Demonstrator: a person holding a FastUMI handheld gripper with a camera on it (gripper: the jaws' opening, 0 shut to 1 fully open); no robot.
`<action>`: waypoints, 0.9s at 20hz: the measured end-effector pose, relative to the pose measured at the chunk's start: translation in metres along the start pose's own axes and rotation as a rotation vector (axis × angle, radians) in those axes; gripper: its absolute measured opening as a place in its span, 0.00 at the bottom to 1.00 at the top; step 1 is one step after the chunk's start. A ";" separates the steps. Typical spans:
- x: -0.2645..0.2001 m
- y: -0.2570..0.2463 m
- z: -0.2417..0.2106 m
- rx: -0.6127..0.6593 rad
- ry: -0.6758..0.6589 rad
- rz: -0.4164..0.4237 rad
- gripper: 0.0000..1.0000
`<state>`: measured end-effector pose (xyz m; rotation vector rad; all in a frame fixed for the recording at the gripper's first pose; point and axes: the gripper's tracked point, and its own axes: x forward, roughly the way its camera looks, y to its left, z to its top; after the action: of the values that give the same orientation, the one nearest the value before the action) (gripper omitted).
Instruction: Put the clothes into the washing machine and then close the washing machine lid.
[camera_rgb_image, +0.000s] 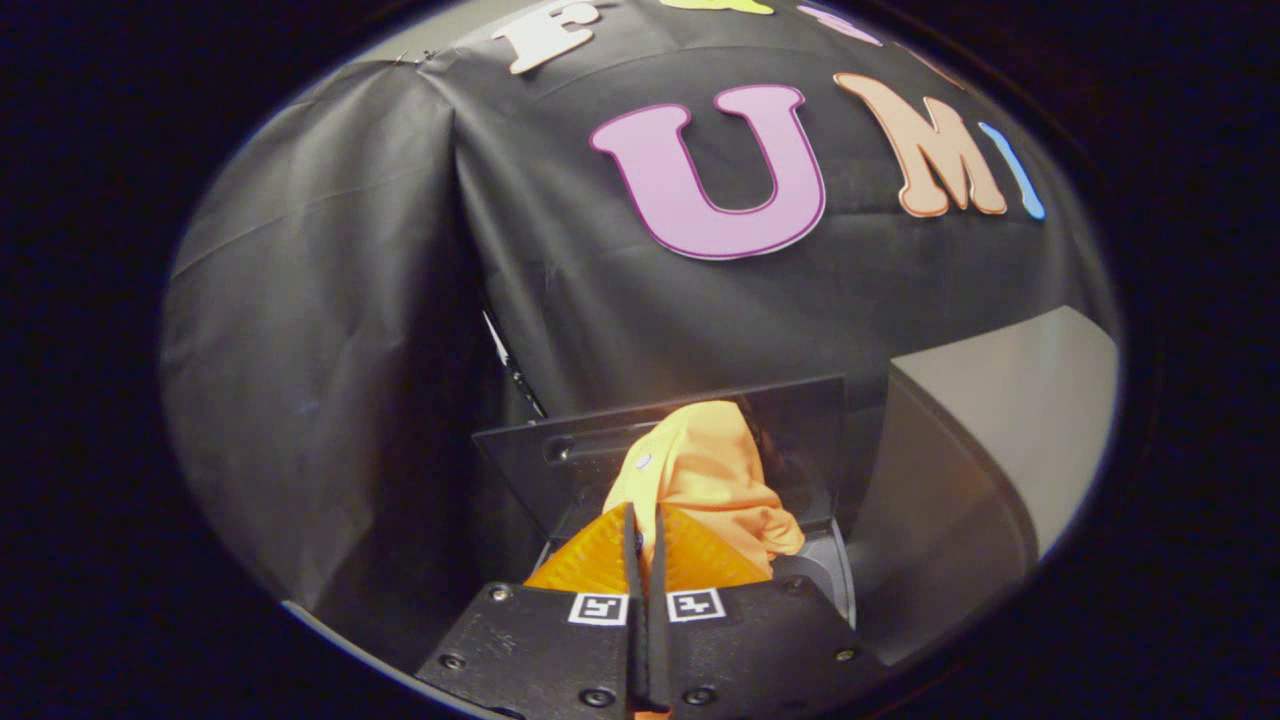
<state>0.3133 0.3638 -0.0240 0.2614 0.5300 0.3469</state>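
The gripper (645, 520) has its fingers pressed nearly together, pinching an orange garment (715, 480) that bunches up just ahead of the tips and hangs to their right. Beyond it stands the washer's dark see-through lid (800, 420), raised and leaning back, with the washer (830, 570) rim showing just under the cloth. To the right is a pale grey unit (990, 440); the booth's black cloth (330, 350) is behind. By my reading the garment is held over the opening but not yet released, so the drop and the lid closing are left. The gripper points forward and slightly down, level, centred on the opening.
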 end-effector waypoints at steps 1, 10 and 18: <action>0.005 0.001 -0.008 -0.019 -0.005 -0.012 0.00; 0.046 -0.008 -0.096 -0.158 0.045 -0.123 0.01; 0.062 -0.011 -0.136 -0.214 0.086 -0.146 0.02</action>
<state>0.2932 0.3991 -0.1686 0.0005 0.5880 0.2708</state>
